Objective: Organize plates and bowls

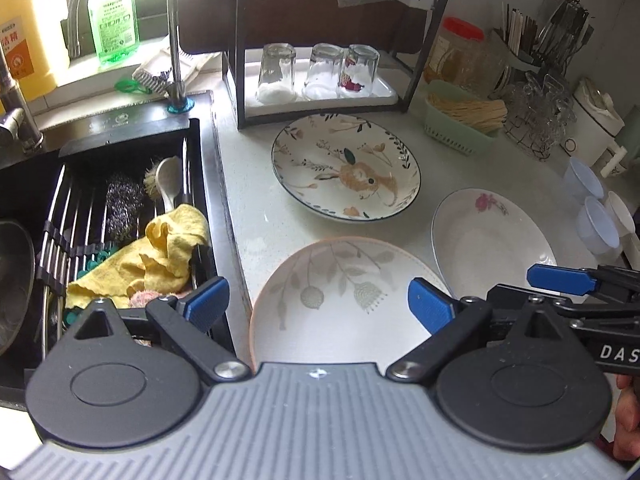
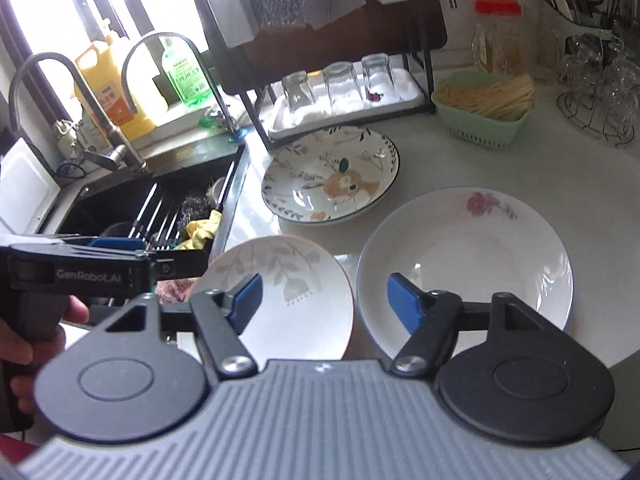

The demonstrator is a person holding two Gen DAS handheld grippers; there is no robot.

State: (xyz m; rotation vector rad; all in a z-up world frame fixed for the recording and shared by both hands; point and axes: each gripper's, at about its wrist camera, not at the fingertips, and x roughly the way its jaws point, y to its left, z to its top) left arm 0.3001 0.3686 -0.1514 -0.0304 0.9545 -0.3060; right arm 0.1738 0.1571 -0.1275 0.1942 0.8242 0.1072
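Note:
Three plates lie on the white counter. A rabbit-pattern plate lies farthest, in front of the rack. A white plate with a pink flower lies to the right. A leaf-pattern plate lies nearest, by the sink edge. My left gripper is open and empty, hovering over the leaf plate. My right gripper is open and empty, over the gap between the leaf plate and the flower plate. It also shows at the right of the left wrist view.
A black sink with a yellow cloth, scrubbers and a roll-up rack lies left. A black rack holds three upturned glasses. A green basket, a jar, cutlery holders and small cups crowd the right.

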